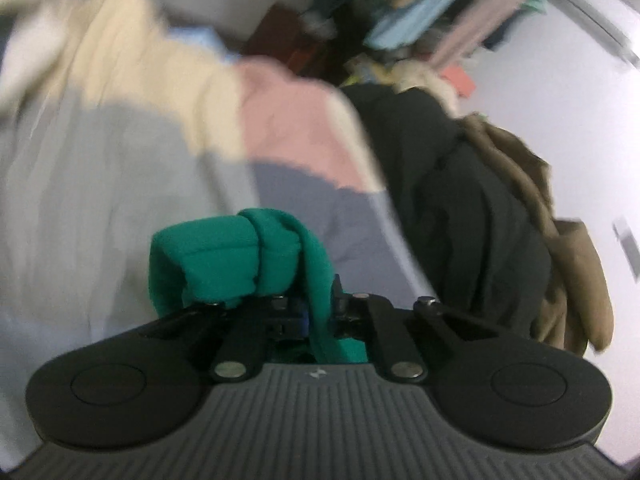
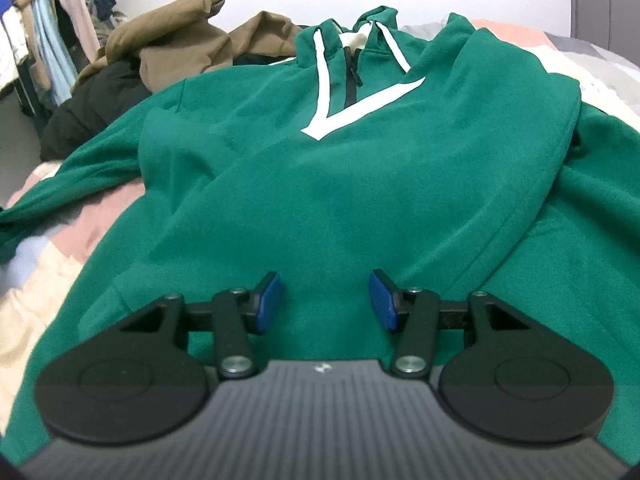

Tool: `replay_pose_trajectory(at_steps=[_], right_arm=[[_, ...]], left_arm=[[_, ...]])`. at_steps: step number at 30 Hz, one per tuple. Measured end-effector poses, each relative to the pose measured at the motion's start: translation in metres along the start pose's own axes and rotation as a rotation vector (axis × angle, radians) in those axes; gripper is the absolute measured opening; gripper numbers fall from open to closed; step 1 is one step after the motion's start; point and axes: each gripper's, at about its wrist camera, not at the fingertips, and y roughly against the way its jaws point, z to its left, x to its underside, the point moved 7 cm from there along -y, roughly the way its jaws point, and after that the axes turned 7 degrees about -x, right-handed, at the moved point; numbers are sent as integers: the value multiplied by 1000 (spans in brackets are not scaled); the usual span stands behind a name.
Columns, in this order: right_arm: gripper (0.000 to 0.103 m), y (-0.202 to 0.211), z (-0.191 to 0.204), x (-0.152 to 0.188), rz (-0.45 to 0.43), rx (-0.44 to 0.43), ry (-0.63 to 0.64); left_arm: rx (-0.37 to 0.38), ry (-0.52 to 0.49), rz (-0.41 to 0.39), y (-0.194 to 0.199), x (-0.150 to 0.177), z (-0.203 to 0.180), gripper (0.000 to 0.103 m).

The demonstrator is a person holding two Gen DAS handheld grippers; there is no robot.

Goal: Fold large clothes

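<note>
Two grippers, one garment on record. We list a green hoodie (image 2: 320, 184) spread front-up across a patchwork bedspread (image 2: 60, 240), its white V stripe (image 2: 332, 120) and short zip toward the far end, one sleeve trailing off at the view's left edge. Beyond it we note a brown jacket (image 2: 180, 44) heaped on a black coat (image 2: 92, 104), and a rack of hanging clothes (image 2: 44, 28) in the far corner.

Item, risks. We judge the chief hazard to lie with the left gripper (image 1: 310, 312): its jaws are closed on a bunched sleeve cuff (image 1: 240, 256), the fabric rolled thick at the pinch, and a quick swing could pull it out or drag the whole body askew. The left view is blurred, which suggests fast motion; a fold laid at that pace may land crooked. We also flag the nearby jacket pile, close enough to the shoulder to be caught in a sweep.

Item, pose. The left gripper is held above the bedspread, pointed toward the black coat (image 1: 460, 200), cuff in hand. The right gripper (image 2: 325, 300) hovers low over the hoodie's lower body near the hem, fingers spread wide apart and gripping nothing, blue pads (image 2: 267, 300) facing inward, aimed straight up the garment's midline.
</note>
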Motion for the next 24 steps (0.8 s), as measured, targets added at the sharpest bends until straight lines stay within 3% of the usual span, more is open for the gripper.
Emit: replay_pose_trajectory(at_steps=[4,7,9,15,18,24], right_arm=[[51,5,-2,0,2,-13,-30],[51,11,-4,-1,-1,-9,-48],[52,18,-4,-1,-16,39,-26],[52,34,-1,-2,-43,56,-2],[52,44,-9,-6,-68,61,-38],[52,77,-38,-12,-151,74,-170]], left_arm=[[51,-221,-138,42,-7,-50,8],[139,-320,-274,87,-12,-91,8],[186,-389,-355,118,-12,-119,8],[403,-705,-522,212,32,-221,8],[524,-835,-544,253,74,-264,8],[754,-996,-463,304,180,-316,8]])
